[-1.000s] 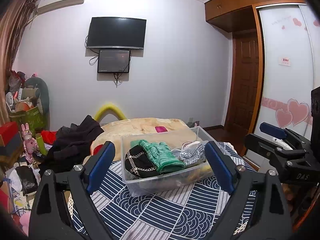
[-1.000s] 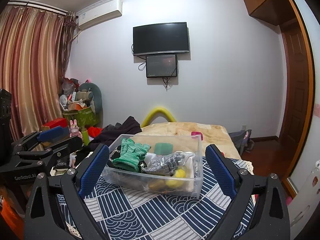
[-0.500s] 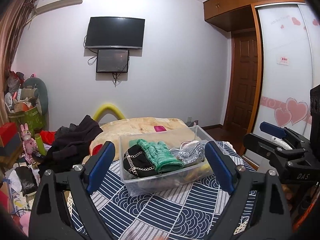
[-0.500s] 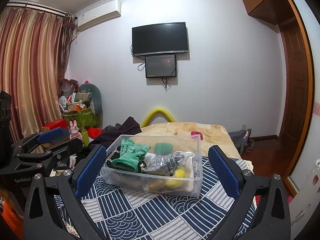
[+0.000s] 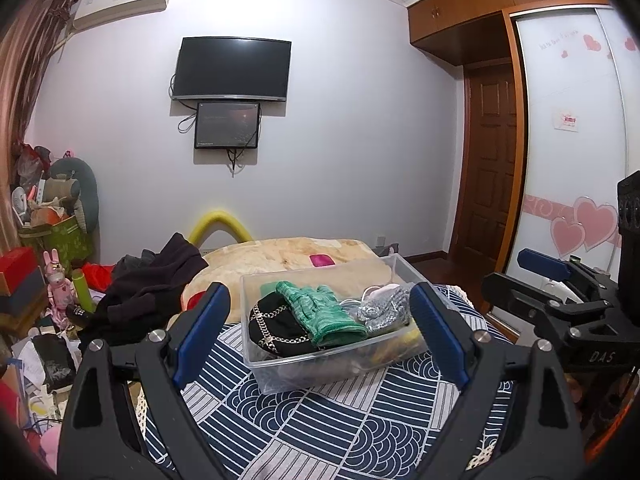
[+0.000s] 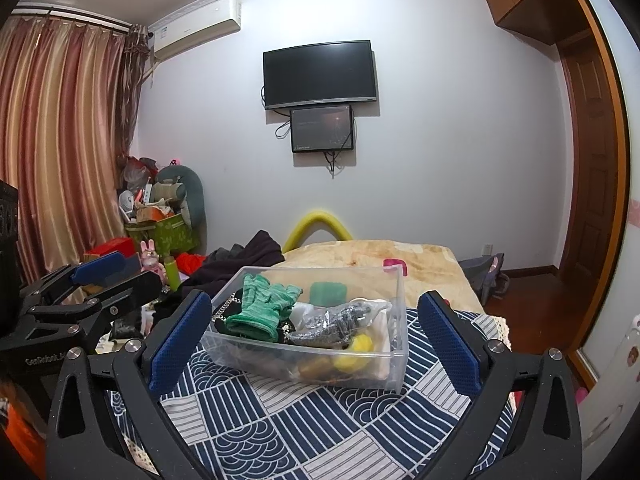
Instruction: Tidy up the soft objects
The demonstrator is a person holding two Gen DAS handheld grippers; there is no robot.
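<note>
A clear plastic bin [image 5: 280, 376] [image 6: 396, 368] stands on the blue patterned bedspread [image 5: 312, 424] [image 6: 280, 420]. It holds a green knit glove [image 5: 320, 314] [image 6: 264, 306], a black item with a chain [image 5: 276, 328], a silvery grey soft item [image 5: 380, 312] [image 6: 336, 322] and yellow soft pieces [image 6: 360, 346]. My left gripper [image 5: 320, 336] is open and empty, held short of the bin. My right gripper [image 6: 314, 336] is open and empty, also short of the bin. Each gripper shows at the edge of the other's view.
A beige blanket [image 5: 280, 256] with a pink item [image 5: 322, 260] lies behind the bin. Dark clothes [image 5: 152, 284] are heaped at the bed's left. Clutter, a green box [image 6: 164, 234] and curtains stand left; a door [image 5: 490, 196] and wardrobe stand right.
The right gripper has opened a little wider. Both views have shifted only slightly; the bin and its contents have not moved.
</note>
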